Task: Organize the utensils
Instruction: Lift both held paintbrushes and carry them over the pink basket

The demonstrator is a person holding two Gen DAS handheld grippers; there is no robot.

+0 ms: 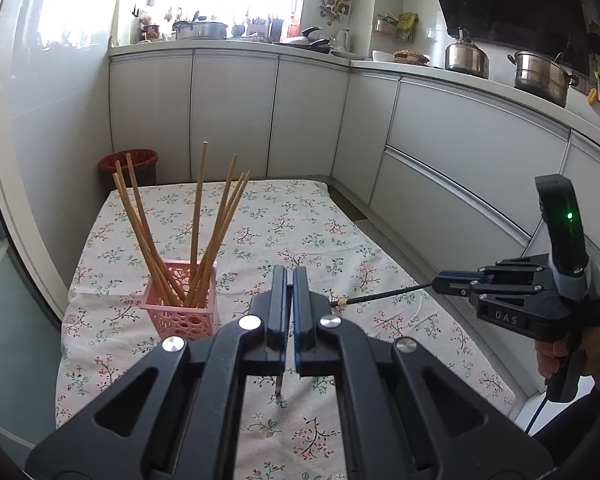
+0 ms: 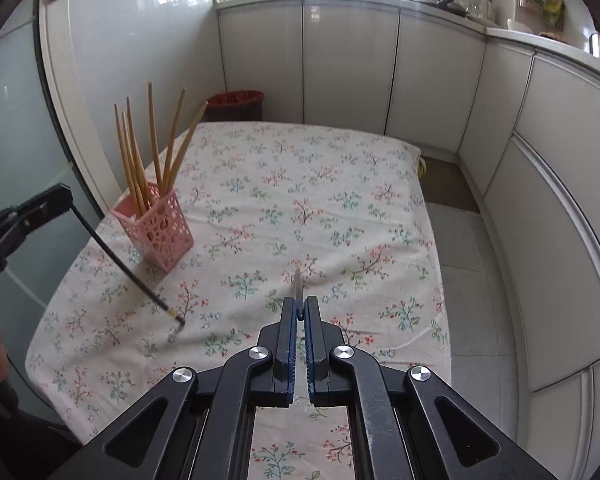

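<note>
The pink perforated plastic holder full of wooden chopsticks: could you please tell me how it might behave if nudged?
The pink perforated plastic holder looks light and thin-walled, so it would probably slide on the floral cloth. The long wooden chopsticks lean well above its rim, so it likely tips easily.

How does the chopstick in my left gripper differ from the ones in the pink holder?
The held chopstick is black with a gold band; the holder's chopsticks are plain tan. It slants down from the left gripper to the cloth; they stand fanned in the pink holder. All are slim.
</note>
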